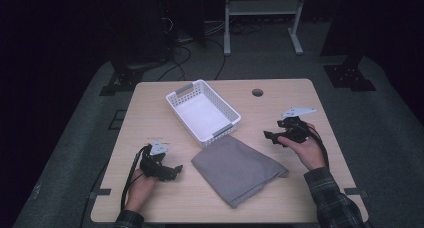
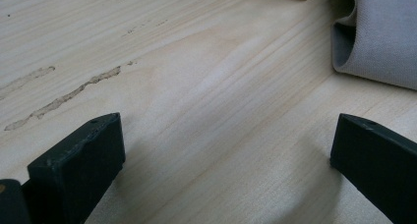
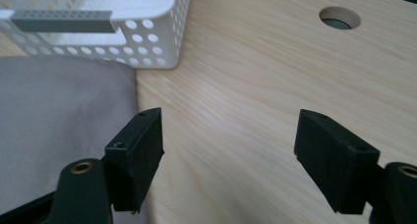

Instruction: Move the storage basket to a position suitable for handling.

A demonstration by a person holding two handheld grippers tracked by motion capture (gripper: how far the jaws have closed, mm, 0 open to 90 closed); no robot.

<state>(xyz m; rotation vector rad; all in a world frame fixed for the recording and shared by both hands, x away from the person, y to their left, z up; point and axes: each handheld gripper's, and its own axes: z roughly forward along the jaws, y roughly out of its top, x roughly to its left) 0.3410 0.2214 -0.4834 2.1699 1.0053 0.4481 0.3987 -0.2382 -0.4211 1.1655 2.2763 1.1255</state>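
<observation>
A folded grey cloth [image 1: 237, 167] lies on the wooden table [image 1: 150, 113], just in front of an empty white perforated basket [image 1: 202, 110]. My left gripper [image 1: 176, 171] rests low at the front left, open, its jaws wide apart over bare wood [image 2: 221, 135]; the cloth's folded edge [image 2: 378, 42] sits a little beyond them to the right. My right gripper [image 1: 269, 136] hovers to the right of the cloth, open and holding nothing [image 3: 228, 135]. Its left jaw hangs over the cloth's edge [image 3: 59, 111], with the basket [image 3: 147, 32] close ahead.
A round cable hole [image 1: 257, 92] [image 3: 339, 17] is cut in the table's far right part. Dark stands [image 1: 350, 73] and cables [image 1: 180, 58] sit on the grey floor behind the table, next to a white metal frame [image 1: 262, 18].
</observation>
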